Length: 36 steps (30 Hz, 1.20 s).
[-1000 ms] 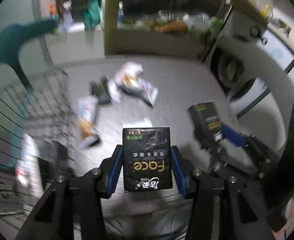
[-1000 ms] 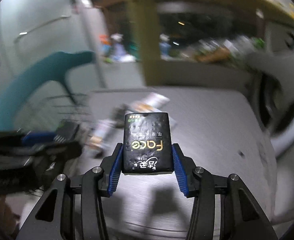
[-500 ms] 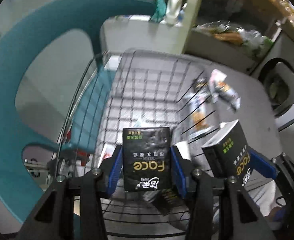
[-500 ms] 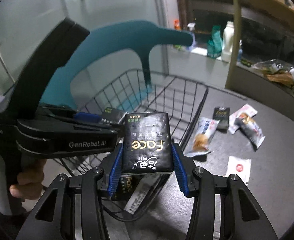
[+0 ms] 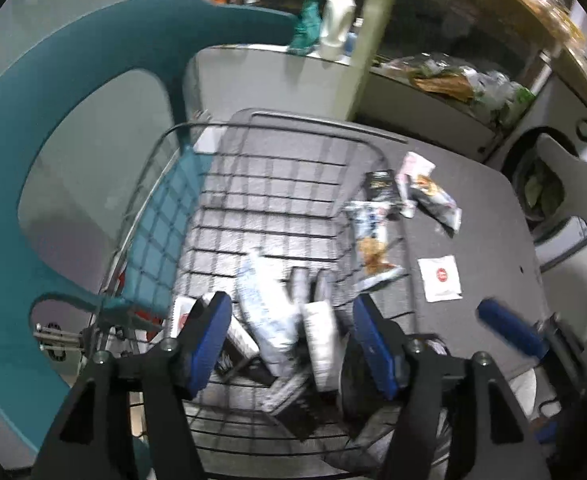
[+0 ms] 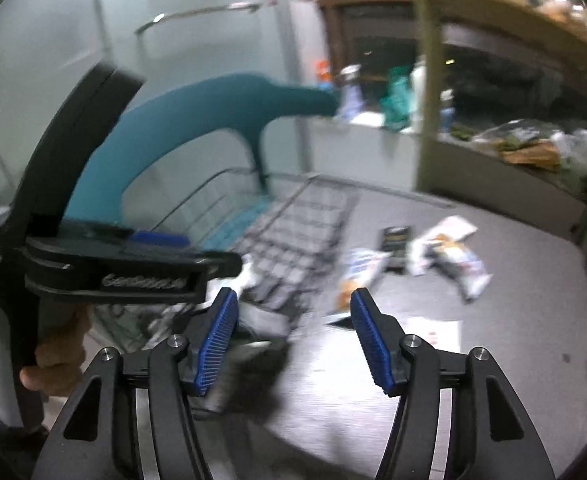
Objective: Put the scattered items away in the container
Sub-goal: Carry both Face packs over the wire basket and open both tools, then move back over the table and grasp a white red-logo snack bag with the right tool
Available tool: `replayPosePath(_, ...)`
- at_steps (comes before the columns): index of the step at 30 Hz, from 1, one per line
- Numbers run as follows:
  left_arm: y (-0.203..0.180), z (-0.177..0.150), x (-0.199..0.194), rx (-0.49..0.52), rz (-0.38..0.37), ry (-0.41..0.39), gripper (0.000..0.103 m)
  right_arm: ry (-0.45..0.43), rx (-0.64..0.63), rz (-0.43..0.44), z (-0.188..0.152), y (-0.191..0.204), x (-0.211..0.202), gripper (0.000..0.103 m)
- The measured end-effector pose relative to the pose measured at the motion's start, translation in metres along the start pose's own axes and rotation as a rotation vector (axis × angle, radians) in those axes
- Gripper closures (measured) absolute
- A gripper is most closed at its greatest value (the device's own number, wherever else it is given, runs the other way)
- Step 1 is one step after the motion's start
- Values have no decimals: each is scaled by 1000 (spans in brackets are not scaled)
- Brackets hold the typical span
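Wire basket [image 5: 277, 168] holds blurred, perhaps tissue, packets [image 5: 269, 304]; both grippers' fingers [image 5: 209, 332] [image 6: 215, 336] opening, empty.

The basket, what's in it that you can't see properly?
- Left wrist view: packs in the basket are motion-blurred; labels unreadable, count unclear.
- Left gripper covers the near packs.
- Right wrist view: left gripper and blur hide the basket's contents.

Left wrist camera looks steeply down, close over the black wire basket [image 5: 277, 168]; right wrist camera views it [image 6: 293, 236] obliquely from its right.
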<state>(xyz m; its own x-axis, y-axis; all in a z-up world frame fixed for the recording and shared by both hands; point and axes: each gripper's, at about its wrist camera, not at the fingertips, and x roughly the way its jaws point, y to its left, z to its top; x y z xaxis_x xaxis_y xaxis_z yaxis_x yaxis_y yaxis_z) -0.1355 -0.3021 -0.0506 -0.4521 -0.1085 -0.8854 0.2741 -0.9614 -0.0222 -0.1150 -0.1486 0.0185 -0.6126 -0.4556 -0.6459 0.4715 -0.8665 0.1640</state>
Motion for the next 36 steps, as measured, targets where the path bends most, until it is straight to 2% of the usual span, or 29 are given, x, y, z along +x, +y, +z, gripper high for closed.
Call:
replayPosePath(5, -49, 7, -6, 41, -71, -12, 34, 12, 102, -159, -8, -72, -18, 41)
replayPosePath(10, -109, 4, 7, 100, -148, 11, 34, 80, 204, -297, -43, -144, 2, 41)
replayPosePath(13, -149, -7, 33, 143, -167, 48, 34, 101, 237, -322, -65, -177, 21, 41)
replayPosePath(17, -173, -21, 79, 116, -164, 125, 34, 115, 245, -279, -79, -203, 48, 41)
replayPosePath(20, -179, -25, 104, 93, -147, 168, 34, 100, 172, -221, -75, -209, 71, 41)
replayPosePath(26, -176, -7, 134, -50, -77, 135, 34, 62, 55, -153, -48, -215, 112, 41)
replayPosePath(29, -182, 6, 141, -22, -18, 106, 34, 56, -20, -104, -31, -215, 134, 41)
replayPosePath(32, -179, 17, 148, -39, -7, 102, 34, 59, -100, -66, -17, -212, 152, 41)
replayPosePath(36, -172, 24, 156, -71, -16, 107, 34, 97, -137, 10, -6, -213, 178, 41)
